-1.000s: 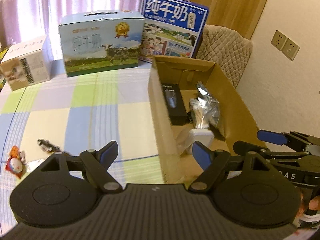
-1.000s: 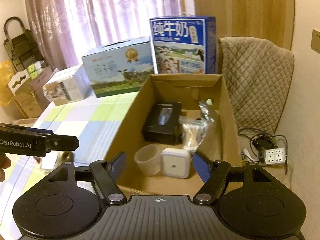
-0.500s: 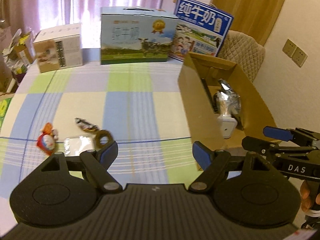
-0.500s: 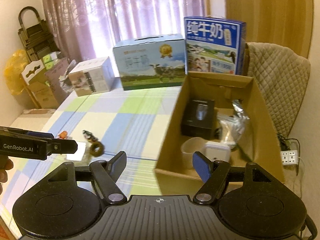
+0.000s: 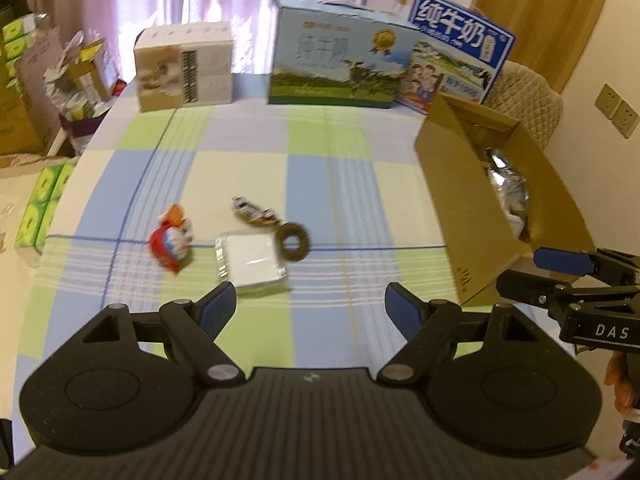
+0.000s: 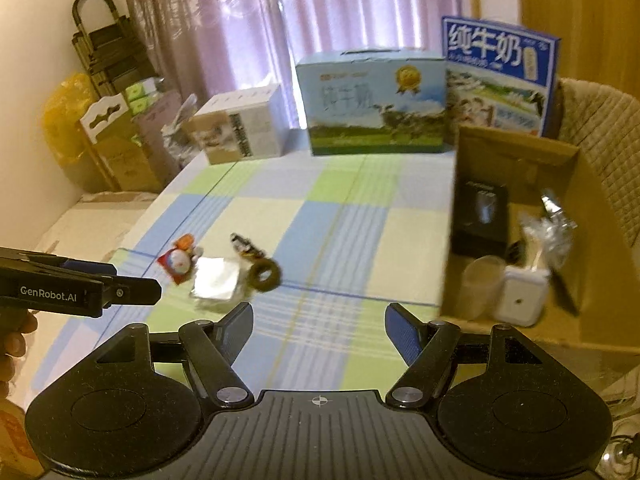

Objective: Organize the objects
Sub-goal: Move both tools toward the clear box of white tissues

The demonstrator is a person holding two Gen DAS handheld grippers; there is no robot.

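Gaping wide, empty: left gripper (image 5: pixel 310 306), right gripper (image 6: pixel 319 320).

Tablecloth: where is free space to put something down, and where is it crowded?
Free: the checked tablecloth between the milk cartons and the small items, and between the brown ring and the cardboard box. Crowded: around the clear packet and inside the box.

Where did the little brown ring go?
In both views the brown ring lies on the checked tablecloth, left of the cardboard box, touching the clear packet's right corner.
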